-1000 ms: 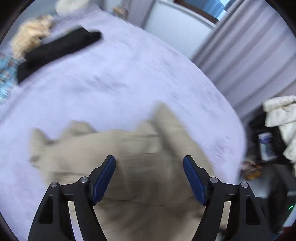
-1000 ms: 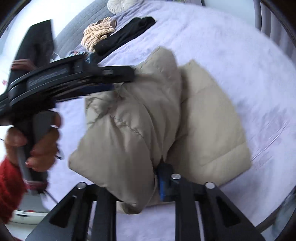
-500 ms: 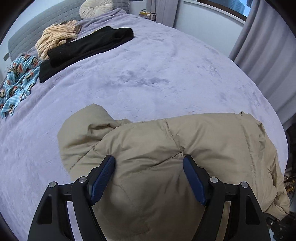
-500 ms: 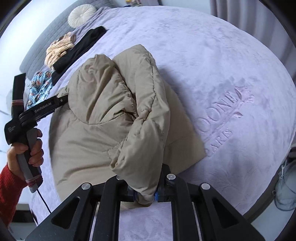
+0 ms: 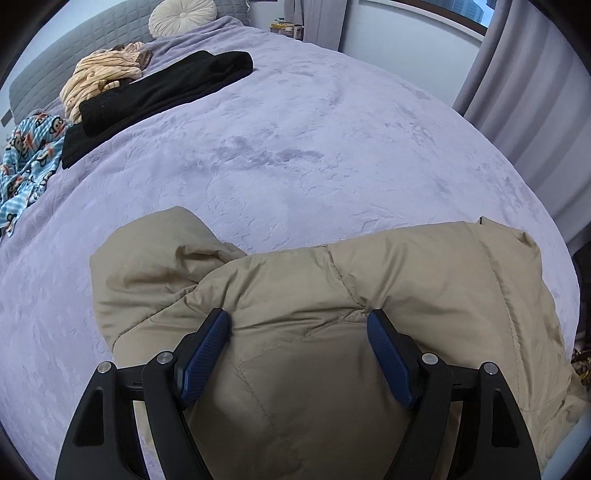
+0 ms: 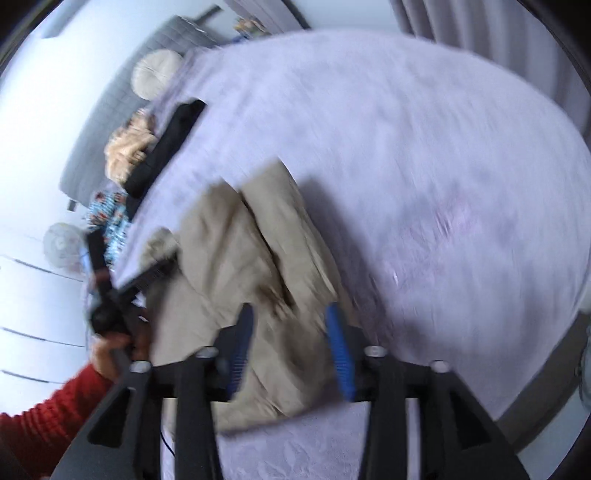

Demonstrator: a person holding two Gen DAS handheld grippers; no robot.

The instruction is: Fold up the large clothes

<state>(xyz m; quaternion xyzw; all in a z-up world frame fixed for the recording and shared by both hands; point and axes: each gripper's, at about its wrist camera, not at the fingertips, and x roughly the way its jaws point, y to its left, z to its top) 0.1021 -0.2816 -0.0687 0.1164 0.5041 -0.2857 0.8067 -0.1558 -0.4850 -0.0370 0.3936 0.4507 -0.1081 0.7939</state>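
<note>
A beige puffer jacket [image 5: 406, 277] lies folded over on the lilac bed cover [image 5: 295, 147], near its front edge. My left gripper [image 5: 297, 317] stands open just over the jacket, its blue pads [image 5: 207, 350] wide apart on either side of a puffy section and not squeezing it. In the blurred right wrist view the jacket [image 6: 236, 236] stretches away from my right gripper [image 6: 290, 310], whose jaws are opening. Beige cloth shows between and under them, but the pads do not press on it. A hand with a red sleeve [image 6: 74, 398] holds the left gripper's handle at the jacket's left side.
Near the headboard lie a folded black garment [image 5: 159, 88], a striped tan garment [image 5: 99, 74] and a blue patterned cloth [image 5: 26, 162]. A round cream cushion [image 5: 183, 14] sits by the headboard. Grey curtains [image 5: 535, 92] hang past the bed's right edge.
My right gripper, earlier shut on a lifted fold of the jacket, has opened and swung sideways; the fold now lies down on the jacket. My left gripper sank closer to the jacket.
</note>
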